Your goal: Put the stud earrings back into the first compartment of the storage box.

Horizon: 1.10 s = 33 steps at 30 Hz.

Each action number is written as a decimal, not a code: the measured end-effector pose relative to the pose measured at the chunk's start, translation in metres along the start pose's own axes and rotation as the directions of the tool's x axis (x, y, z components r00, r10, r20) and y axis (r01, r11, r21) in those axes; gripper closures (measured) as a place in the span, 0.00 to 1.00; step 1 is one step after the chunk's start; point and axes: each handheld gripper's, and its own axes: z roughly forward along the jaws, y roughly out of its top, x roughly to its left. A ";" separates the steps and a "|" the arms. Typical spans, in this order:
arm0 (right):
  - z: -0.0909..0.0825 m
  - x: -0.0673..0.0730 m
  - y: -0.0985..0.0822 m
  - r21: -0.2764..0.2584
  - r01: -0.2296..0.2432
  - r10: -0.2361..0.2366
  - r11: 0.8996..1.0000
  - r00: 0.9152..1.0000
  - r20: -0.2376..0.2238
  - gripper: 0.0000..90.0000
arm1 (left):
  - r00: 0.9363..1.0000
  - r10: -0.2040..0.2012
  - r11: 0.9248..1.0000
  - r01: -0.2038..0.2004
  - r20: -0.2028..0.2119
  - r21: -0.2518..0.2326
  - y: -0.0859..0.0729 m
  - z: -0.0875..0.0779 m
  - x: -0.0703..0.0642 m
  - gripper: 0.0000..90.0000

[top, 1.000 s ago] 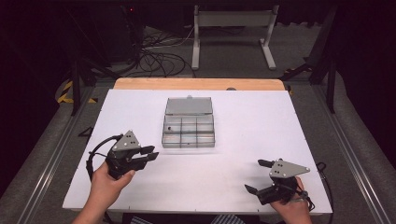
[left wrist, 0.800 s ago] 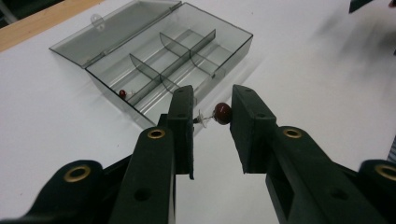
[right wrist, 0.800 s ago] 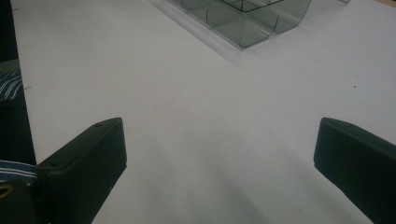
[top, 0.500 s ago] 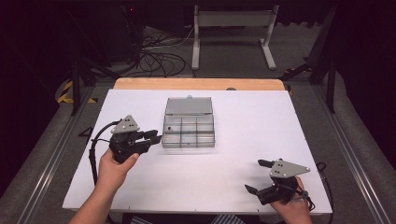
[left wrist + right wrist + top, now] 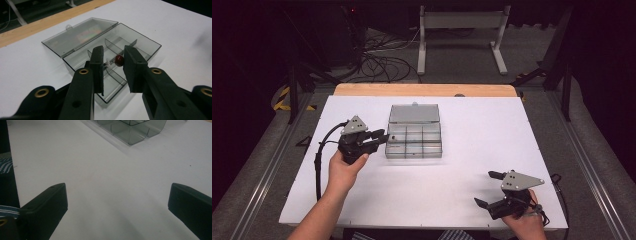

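Clear plastic box (image 5: 414,141), lid open, just beyond left gripper (image 5: 113,61) clamping red bead (image 5: 119,60); right gripper (image 5: 489,189) wide open.

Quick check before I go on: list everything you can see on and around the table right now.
compartment box: one, clear grey, table centre, lid open and lying flat behind it
red-headed pin: one, between the left jaws, above the box
table: one, white top
wooden strip: one, tan, along the far edge
metal stand: one, grey, on the floor beyond
cables: several, black, on the floor beyond
left hand-held gripper: black, shut on the pin, at the box's left side
right hand-held gripper: black, open, near right corner
hands: two, one on each gripper
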 end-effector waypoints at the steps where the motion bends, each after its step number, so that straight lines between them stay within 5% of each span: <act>1: 0.000 0.000 0.000 0.001 0.000 0.000 1.000 1.000 0.000 0.04 | 1.000 -0.002 1.000 0.002 -0.002 -0.002 0.000 0.002 0.001 0.78; 14: 0.000 -0.001 -0.001 -0.002 -0.005 0.005 1.000 1.000 -0.004 0.04 | 0.998 -0.068 0.998 0.068 -0.012 -0.006 -0.005 0.037 0.018 0.78; 33: -0.001 -0.001 -0.001 0.001 -0.006 0.006 1.000 1.000 -0.007 0.04 | 0.996 -0.080 0.996 0.082 -0.048 0.044 -0.021 0.071 0.041 0.78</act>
